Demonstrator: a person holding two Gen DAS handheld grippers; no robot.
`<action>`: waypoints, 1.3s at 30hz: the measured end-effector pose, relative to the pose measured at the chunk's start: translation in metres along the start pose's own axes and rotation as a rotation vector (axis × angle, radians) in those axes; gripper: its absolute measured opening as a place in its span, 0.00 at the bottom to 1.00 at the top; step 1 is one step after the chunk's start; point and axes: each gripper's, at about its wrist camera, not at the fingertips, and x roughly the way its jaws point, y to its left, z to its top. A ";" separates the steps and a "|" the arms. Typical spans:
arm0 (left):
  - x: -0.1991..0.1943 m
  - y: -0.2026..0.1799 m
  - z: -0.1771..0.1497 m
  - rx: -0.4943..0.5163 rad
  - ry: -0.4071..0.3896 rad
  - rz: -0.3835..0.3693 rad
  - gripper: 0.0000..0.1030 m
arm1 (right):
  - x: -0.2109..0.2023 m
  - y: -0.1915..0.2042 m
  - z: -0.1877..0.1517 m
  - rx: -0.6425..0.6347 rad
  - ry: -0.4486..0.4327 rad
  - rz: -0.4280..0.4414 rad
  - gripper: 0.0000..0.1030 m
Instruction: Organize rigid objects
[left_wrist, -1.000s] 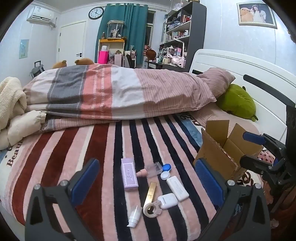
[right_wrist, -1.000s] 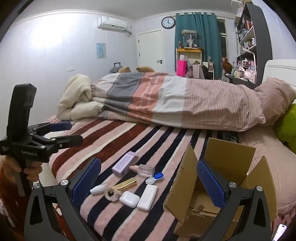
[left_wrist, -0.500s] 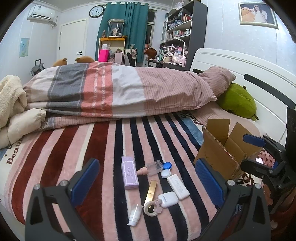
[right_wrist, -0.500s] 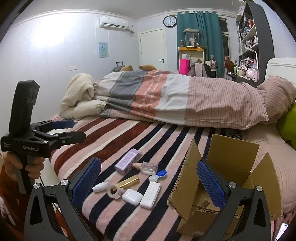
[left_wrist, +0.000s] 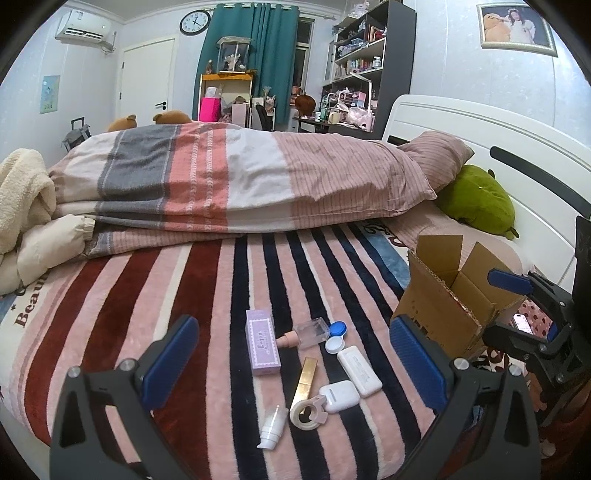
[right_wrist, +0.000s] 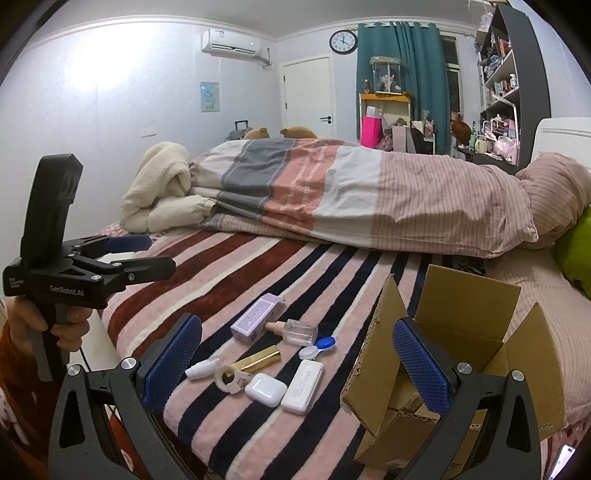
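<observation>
Striped blanket (left_wrist: 207, 295) on bed carries a tight cluster: purple box (left_wrist: 262, 347), gold tube (left_wrist: 304, 380), earbud case (left_wrist: 339, 396), tape dispenser (left_wrist: 306, 410). Cardboard box (right_wrist: 461, 354) stands open just right, presumably the destination. Left gripper (left_wrist: 291, 362) and right gripper (right_wrist: 291, 362) both spread wide, holding nothing, hovering near the cluster.

Green plush (left_wrist: 476, 201) by wall clock (left_wrist: 194, 23).

Cardboard box (right_wrist: 465, 354) floor hidden behind flaps; phone (right_wrist: 563, 458) cut by frame edge; purple box (left_wrist: 262, 347) lettering illegible.
</observation>
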 end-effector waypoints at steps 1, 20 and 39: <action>0.000 0.000 0.000 0.001 -0.001 0.001 1.00 | 0.000 0.000 0.000 0.000 0.001 -0.001 1.00; -0.001 0.000 0.002 -0.002 0.006 0.002 1.00 | 0.001 0.001 0.000 -0.001 0.001 0.002 1.00; 0.006 0.017 -0.002 -0.007 0.017 0.032 1.00 | 0.007 0.041 -0.003 -0.102 -0.027 0.011 1.00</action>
